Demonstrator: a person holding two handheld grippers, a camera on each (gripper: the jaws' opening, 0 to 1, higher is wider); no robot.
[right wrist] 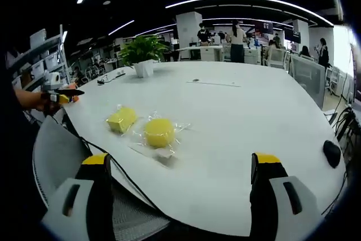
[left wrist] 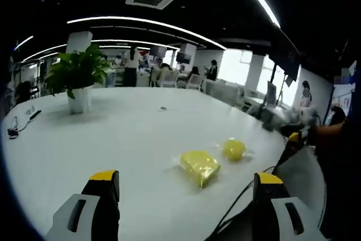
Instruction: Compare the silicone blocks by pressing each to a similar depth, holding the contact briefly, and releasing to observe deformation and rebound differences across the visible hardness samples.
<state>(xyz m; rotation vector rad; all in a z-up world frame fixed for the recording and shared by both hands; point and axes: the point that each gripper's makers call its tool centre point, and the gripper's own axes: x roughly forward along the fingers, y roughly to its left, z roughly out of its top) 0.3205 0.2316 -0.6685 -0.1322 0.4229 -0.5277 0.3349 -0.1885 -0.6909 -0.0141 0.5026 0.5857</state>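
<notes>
Blocks lie side by side near the table (right wrist: 237,111) edge: a rectangular yellow block (left wrist: 199,167) and a round yellow block (left wrist: 233,149), both in clear wrap. Left gripper (left wrist: 186,187) and right gripper (right wrist: 183,170) are both spread wide and empty, held back from the edge; the rectangular block lies nearer the left, straight ahead, its long side running obliquely.

Ceiling light strips (left wrist: 141,23) and bright windows (left wrist: 237,66) light the room evenly. The white table (right wrist: 237,117) shows mild glare. Fisheye distortion bends edges; distant detail is soft.

2 blocks (right wrist: 122,119) (right wrist: 159,132) side by side on table (right wrist: 237,111); plant (right wrist: 142,53) behind.
</notes>
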